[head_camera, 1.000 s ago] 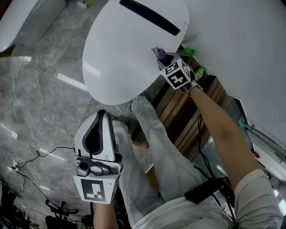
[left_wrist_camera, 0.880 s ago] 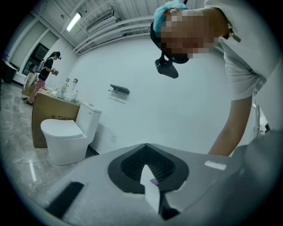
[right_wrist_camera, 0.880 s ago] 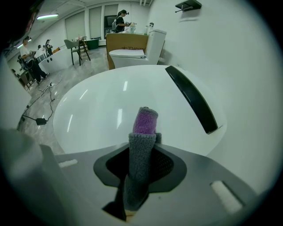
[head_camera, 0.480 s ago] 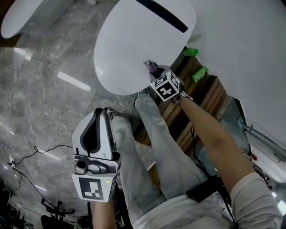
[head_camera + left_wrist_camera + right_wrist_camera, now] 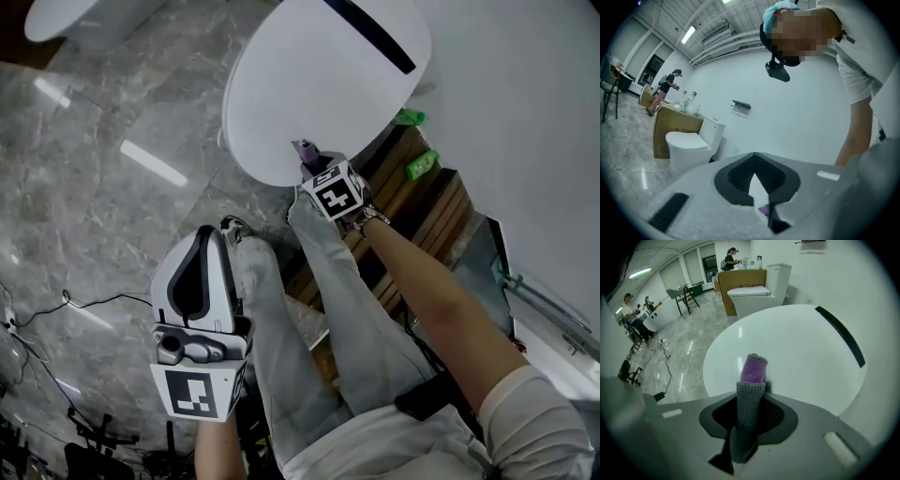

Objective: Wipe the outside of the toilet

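Right hand-held gripper [image 5: 309, 161]: I have its jaws pinching a grey and purple cloth [image 5: 751, 380].
Cloth: its purple end sticks out past the jaws, at the near edge of the toilet [image 5: 319, 80] lid.
Toilet: white, lid down, far from me, against the white wall.
Left hand-held gripper [image 5: 214, 236]: jaws pressed together on nothing, held near me over the grey marble floor [image 5: 84, 206], well apart from the toilet.

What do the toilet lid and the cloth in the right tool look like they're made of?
The toilet lid looks hard, glossy white, probably plastic or ceramic: a light streak glints on it. The cloth looks like soft knitted fabric, matte, grey with a purple end: fine ribbing shows.
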